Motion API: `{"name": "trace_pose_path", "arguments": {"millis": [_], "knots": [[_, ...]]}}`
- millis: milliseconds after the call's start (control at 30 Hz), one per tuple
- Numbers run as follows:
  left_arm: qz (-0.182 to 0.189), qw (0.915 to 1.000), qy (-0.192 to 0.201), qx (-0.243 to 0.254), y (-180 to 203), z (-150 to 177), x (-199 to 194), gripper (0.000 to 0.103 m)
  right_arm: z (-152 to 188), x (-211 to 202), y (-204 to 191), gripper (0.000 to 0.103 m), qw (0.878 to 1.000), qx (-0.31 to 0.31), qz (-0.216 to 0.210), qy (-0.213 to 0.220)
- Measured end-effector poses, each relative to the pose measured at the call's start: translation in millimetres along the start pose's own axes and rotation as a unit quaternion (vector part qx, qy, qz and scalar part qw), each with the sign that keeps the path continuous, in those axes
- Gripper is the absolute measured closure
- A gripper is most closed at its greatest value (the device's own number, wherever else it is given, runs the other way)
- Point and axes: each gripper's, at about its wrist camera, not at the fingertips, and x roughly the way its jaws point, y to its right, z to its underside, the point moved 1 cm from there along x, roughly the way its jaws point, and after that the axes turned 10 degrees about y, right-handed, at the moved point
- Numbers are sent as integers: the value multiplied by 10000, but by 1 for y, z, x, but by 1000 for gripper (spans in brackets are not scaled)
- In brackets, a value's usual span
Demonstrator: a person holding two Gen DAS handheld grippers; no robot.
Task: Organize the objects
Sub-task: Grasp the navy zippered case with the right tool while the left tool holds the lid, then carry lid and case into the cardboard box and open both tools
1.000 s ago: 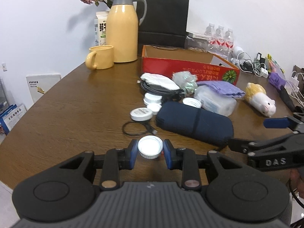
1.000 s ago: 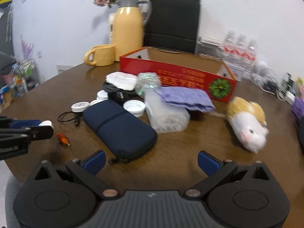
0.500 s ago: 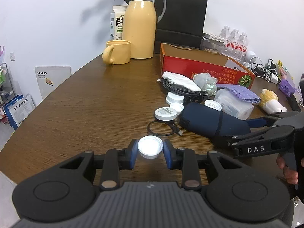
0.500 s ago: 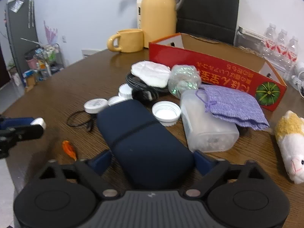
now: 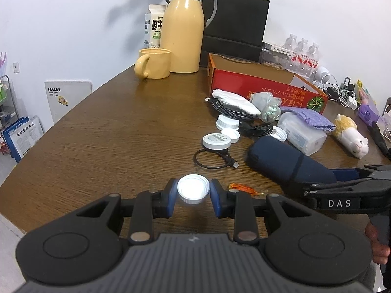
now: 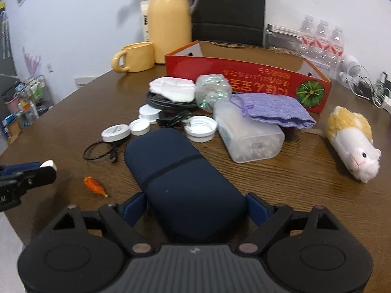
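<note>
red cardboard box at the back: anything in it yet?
Cannot tell. The red box is open-topped, but both views show only its inner walls, not its floor.

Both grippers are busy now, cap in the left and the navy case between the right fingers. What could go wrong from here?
The white cap is pinched only at its rim, so it may pop out. The right gripper straddles just the near end of the navy case; lifted, it could sag and sweep the orange scrap or loose lid.
</note>
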Motion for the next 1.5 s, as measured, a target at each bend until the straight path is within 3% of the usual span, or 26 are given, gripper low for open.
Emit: {"name": "trace_pose_path", "arguments": {"millis": [133,367,500,667,767,900,1300,1500], "knots": [[19,10000,38,11,0,0,-3,74,-7,5,1,4,9986,-346,-399,84],[3,10000,51,23,0,-2,-5,74,-24,26,13,4,9922,-592,-1097,-2],[11,10000,33,19,0,-1,-4,74,-22,36,16,4,9904,-509,-1270,-182],[29,10000,5,44,2,-1,-3,74,-14,36,4,7,9904,-810,-1120,-70],[30,10000,10,47,4,-1,-4,74,-17,31,1,27,9909,-769,-1105,5],[57,10000,30,56,8,-3,-6,74,-14,21,1,36,9914,-694,-1107,89],[243,9993,252,134,35,-23,-9,74,-22,-25,20,39,9927,-368,-930,668],[395,9979,512,71,50,-57,0,74,-44,-42,35,39,9918,-239,-727,1023]]}}
